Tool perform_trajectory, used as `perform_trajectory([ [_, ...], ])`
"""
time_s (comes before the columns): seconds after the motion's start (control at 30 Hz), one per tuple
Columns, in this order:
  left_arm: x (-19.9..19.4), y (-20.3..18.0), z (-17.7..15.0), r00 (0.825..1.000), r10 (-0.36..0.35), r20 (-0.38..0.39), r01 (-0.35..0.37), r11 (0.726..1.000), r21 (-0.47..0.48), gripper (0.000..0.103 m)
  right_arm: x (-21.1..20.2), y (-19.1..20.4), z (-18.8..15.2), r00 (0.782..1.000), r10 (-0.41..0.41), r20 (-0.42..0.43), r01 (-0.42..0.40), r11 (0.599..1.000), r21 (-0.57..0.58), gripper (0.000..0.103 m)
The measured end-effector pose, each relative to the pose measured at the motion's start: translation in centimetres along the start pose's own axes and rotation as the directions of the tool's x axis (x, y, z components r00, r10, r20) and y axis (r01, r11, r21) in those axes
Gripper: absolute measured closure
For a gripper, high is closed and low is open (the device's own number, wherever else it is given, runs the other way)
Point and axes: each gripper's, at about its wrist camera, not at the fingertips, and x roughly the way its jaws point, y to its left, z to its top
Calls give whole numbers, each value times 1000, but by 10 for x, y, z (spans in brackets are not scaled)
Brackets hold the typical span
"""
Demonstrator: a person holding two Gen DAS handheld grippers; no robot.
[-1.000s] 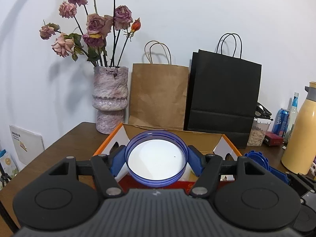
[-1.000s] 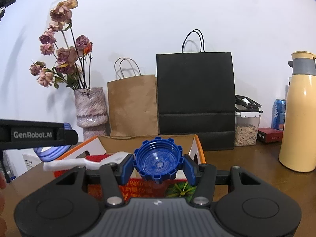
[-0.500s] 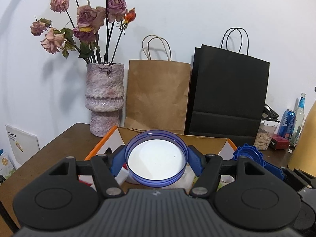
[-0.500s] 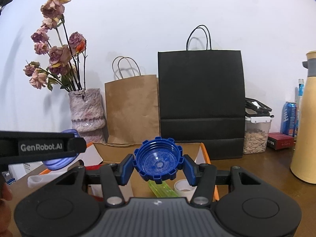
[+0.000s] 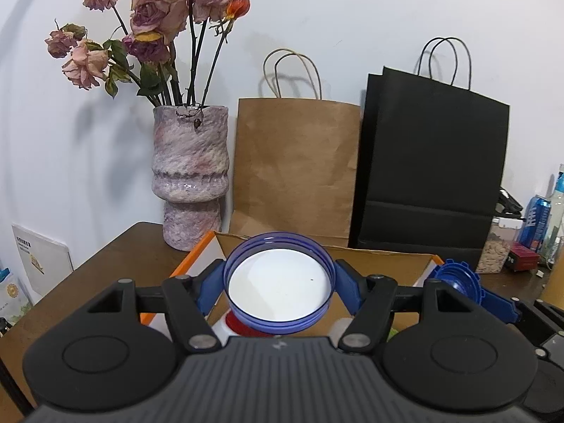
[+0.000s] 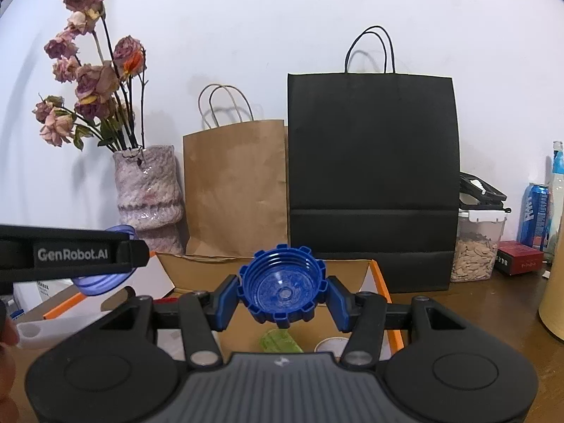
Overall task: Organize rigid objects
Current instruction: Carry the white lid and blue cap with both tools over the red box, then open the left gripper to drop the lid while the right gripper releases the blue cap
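Note:
My left gripper (image 5: 278, 290) is shut on a round lid with a blue rim and white inside (image 5: 278, 287), held above the open orange cardboard box (image 5: 192, 259). My right gripper (image 6: 282, 290) is shut on a dark blue notched cap (image 6: 282, 287), held above the same box (image 6: 379, 275). The blue cap also shows at the right of the left wrist view (image 5: 456, 278). The left gripper's body (image 6: 70, 255) and its lid (image 6: 102, 282) show at the left of the right wrist view. A green object (image 6: 280, 340) and a small white cup (image 6: 331, 347) lie inside the box.
A mottled pink vase of dried roses (image 5: 190, 176), a brown paper bag (image 5: 296, 169) and a black paper bag (image 5: 430, 165) stand behind the box. A jar of seeds (image 6: 476, 246), a blue can (image 6: 534, 211) and a red packet (image 6: 518, 257) stand at the right.
Both grippers have moved forward and higher over the box with their lids still held. The box interior, with the green object and white cup, has come into the right wrist view.

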Motion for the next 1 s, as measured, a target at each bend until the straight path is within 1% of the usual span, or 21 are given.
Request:
perform_trajectory([
  [0.17,14,3,3,1000,12,-1,-12,1000,14,35,13,0,1,1000,7,-12,-7,1000,-14,51],
  [0.33,27,4,3,1000,13,-20,-13,1000,27,35,22,0,2,1000,9,-24,-9,999,-32,51],
  [0.6,37,1,-1,999,24,-40,-21,998,65,35,33,1,0,999,1,-49,-4,998,-63,51],
  [0.63,37,1,-1,999,28,-42,-25,997,69,35,33,2,-1,999,0,-52,-3,998,-68,50],
  [0.67,37,1,-2,999,33,-42,-29,997,73,30,33,2,-1,998,0,-59,-4,998,-70,50],
  [0.7,37,0,-2,999,30,-39,-27,997,74,24,33,2,-1,998,1,-65,-5,998,-69,45],
  [0.73,36,0,-3,999,28,-33,-26,997,75,14,34,2,-2,997,2,-74,-7,998,-68,37],
  [0.77,35,0,-3,999,32,-24,-30,997,76,2,34,1,-3,997,-2,-78,-3,998,-67,15],
  [0.8,34,-1,-4,999,37,-16,-35,996,76,0,34,1,-4,997,-11,-71,6,998,-65,0],
  [0.87,34,-1,-4,999,45,-10,-44,996,73,0,31,0,-4,998,-25,-49,22,998,-65,0],
  [1.0,35,2,-3,998,61,-13,-60,997,58,0,33,-2,-4,998,-26,-55,23,998,-58,0],
])
